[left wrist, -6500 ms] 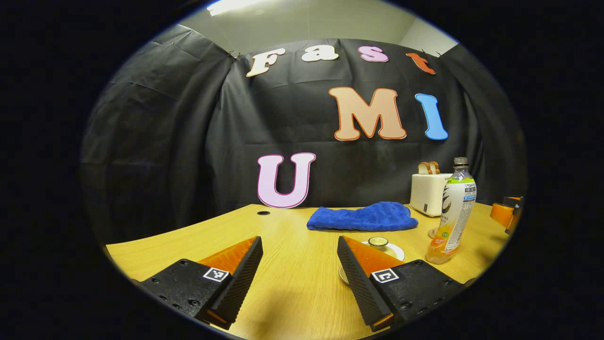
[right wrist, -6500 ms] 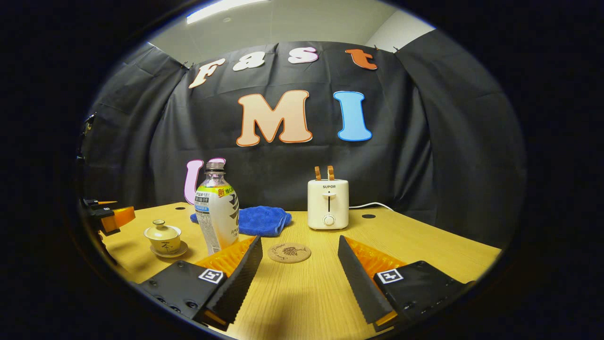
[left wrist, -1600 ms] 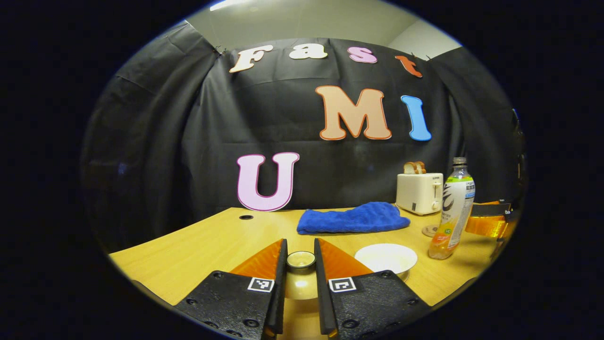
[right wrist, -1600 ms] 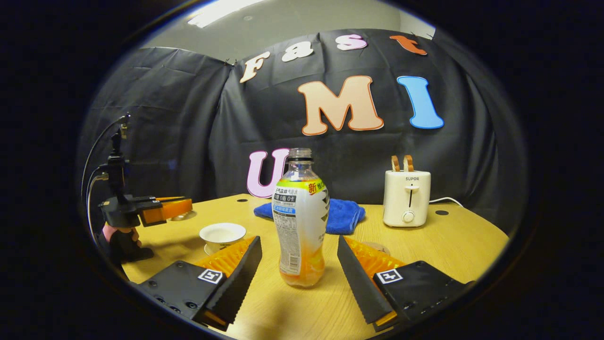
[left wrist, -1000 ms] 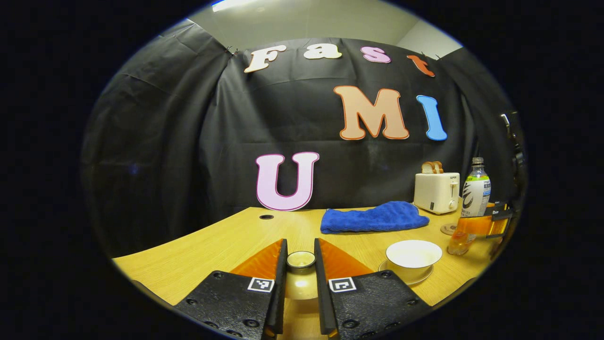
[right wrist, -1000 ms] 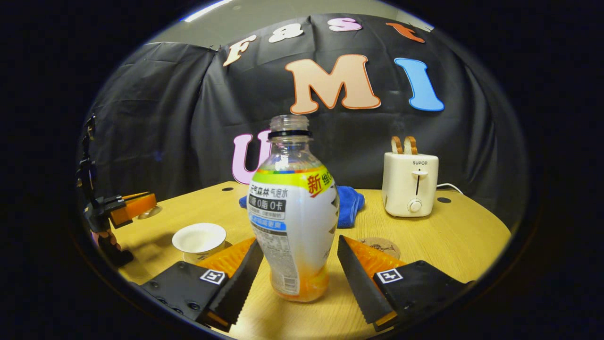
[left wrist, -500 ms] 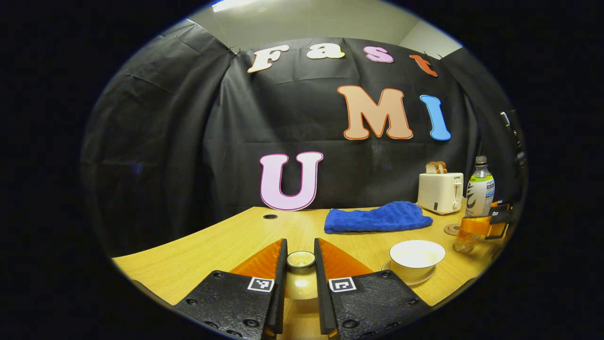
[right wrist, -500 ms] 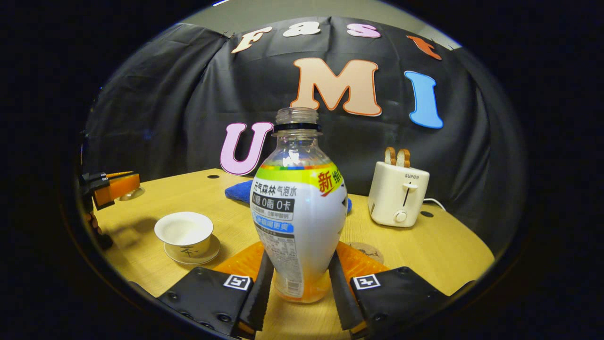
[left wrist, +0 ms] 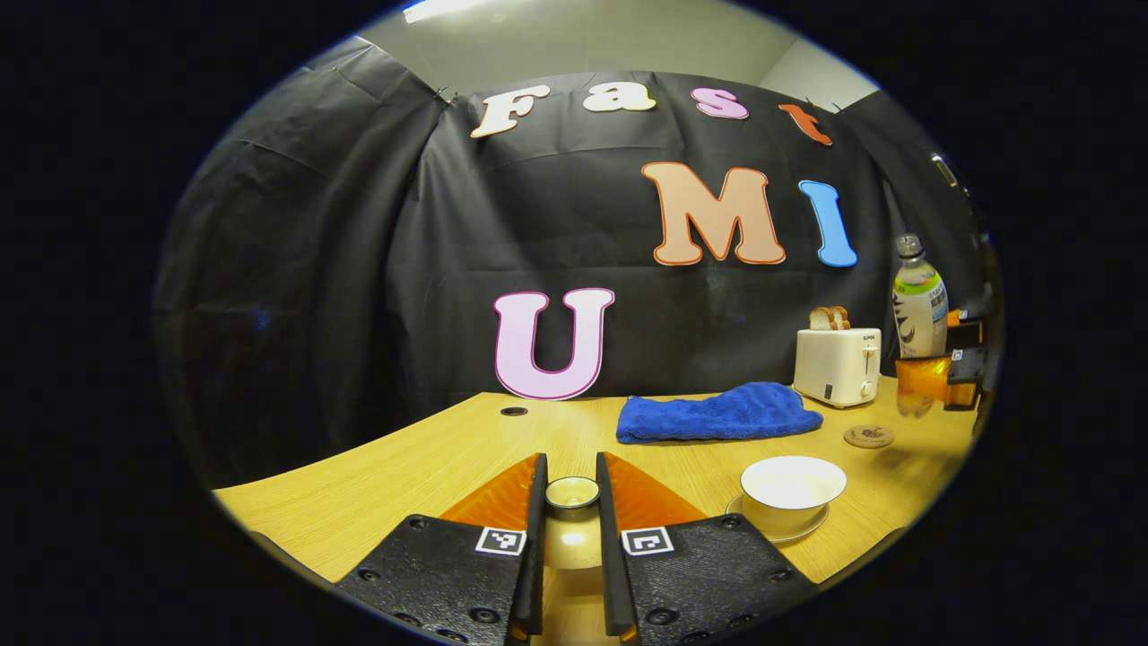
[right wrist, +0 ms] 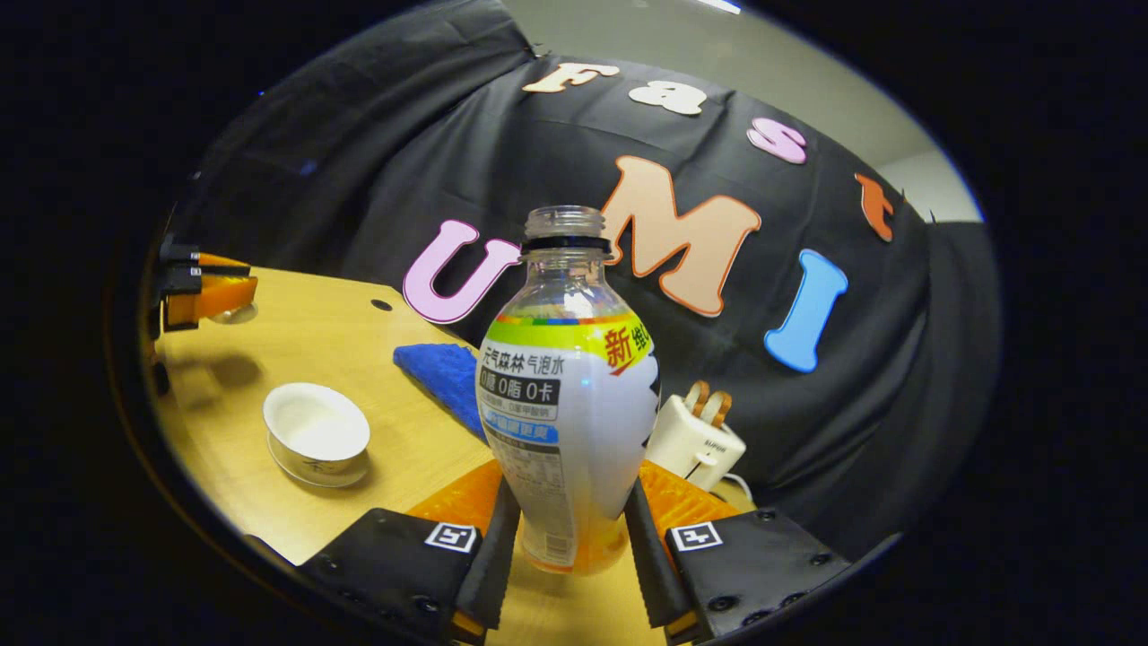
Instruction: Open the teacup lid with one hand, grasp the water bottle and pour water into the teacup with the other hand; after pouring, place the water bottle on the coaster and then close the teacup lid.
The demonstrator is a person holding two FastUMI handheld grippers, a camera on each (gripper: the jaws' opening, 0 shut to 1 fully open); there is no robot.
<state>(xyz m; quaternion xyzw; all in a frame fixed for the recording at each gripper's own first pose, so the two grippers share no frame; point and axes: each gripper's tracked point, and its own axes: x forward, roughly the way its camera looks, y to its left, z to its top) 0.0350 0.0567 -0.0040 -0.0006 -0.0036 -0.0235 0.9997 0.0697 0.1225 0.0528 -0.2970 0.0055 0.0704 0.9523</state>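
Lifted off the surface since half a second ago, the water bottle sits clamped in the right hand-held gripper, while the left hand-held gripper grips the teacup lid.

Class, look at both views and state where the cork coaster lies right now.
In the left gripper view the coaster lies flat on the table at the right, in front of the toaster, right of the blue cloth and beyond the open teacup.

Glossy glazed teacup, clear plastic water bottle, fluffy blue cloth, matt wood-grain table.
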